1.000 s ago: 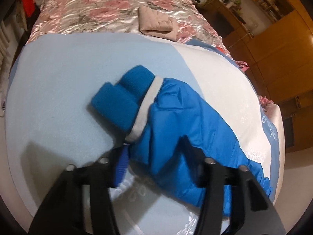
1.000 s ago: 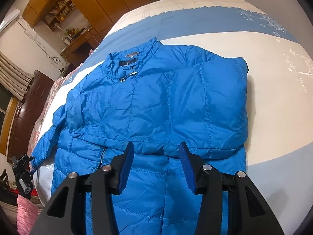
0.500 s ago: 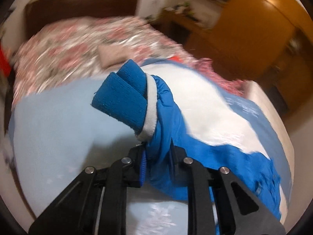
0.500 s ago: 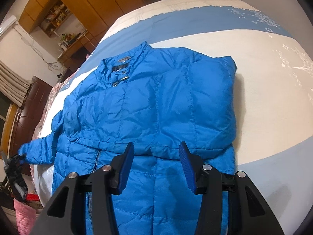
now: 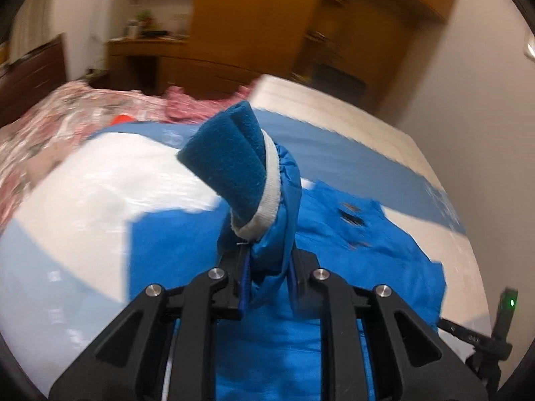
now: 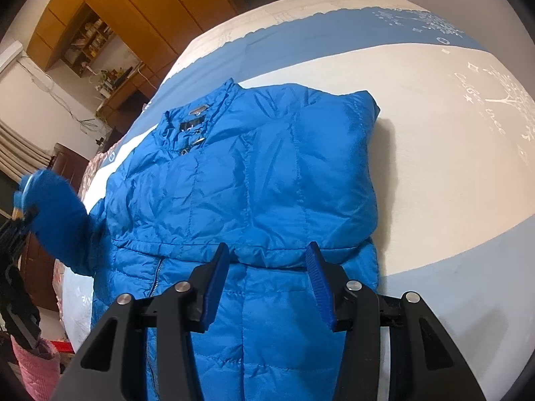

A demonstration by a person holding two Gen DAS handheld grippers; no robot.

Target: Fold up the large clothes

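A blue puffer jacket lies front up on the bed, collar toward the far side, its right sleeve folded across the chest. My left gripper is shut on the other sleeve just behind its fleece cuff and holds it lifted above the jacket body. In the right wrist view that raised sleeve shows at the far left. My right gripper is open and empty, hovering over the jacket's waist.
The bed has a blue and white sheet and a pink floral quilt at its head end. Wooden wardrobes and a desk stand beyond the bed. A pink item sits at the lower left.
My left gripper closed on the sleeve, lifted it off the bed and swung it over toward the jacket body. My right gripper stayed open over the waist.
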